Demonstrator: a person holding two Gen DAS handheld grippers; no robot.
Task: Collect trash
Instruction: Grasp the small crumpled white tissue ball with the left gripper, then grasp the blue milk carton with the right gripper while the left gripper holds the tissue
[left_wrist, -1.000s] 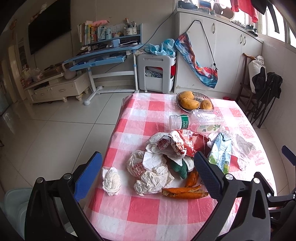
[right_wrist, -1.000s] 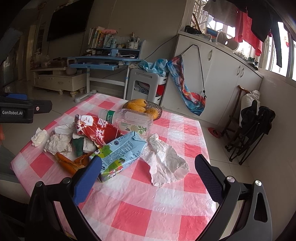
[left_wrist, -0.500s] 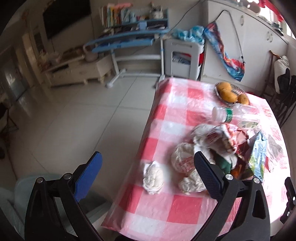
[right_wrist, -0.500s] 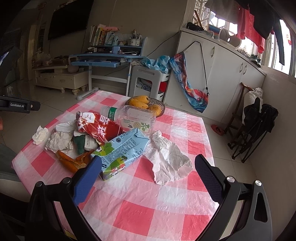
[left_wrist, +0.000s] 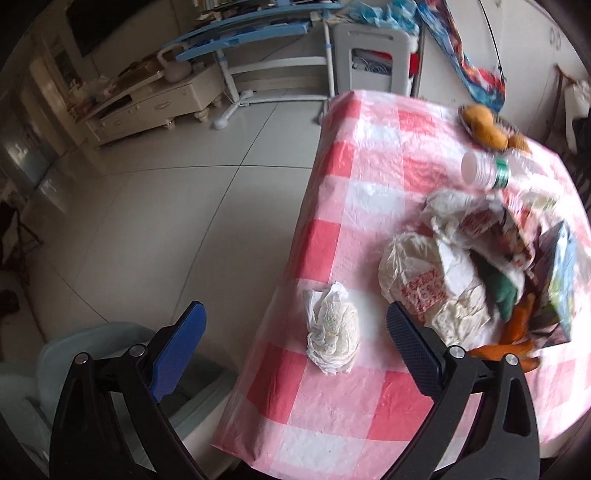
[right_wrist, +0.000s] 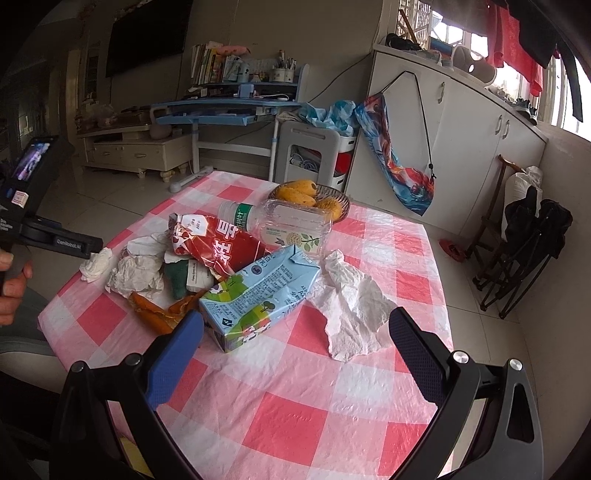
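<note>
Litter covers a checked desk (right_wrist: 295, 424) as two hand-held grippers hover, jaws spread.

Left hand-held gripper (left_wrist: 295, 336) frames a crumpled tissue wad (left_wrist: 331, 338) near the edge; only the right hand-held gripper (right_wrist: 295, 339) shows the glossy milk carton (right_wrist: 258, 295), flattened napkin (right_wrist: 351, 306) and what seems fruit (right_wrist: 299, 192).

Left claw (left_wrist: 295, 332) (jaws wide) above crumpled tissue (left_wrist: 332, 334) near table (left_wrist: 369, 206) edge
</note>
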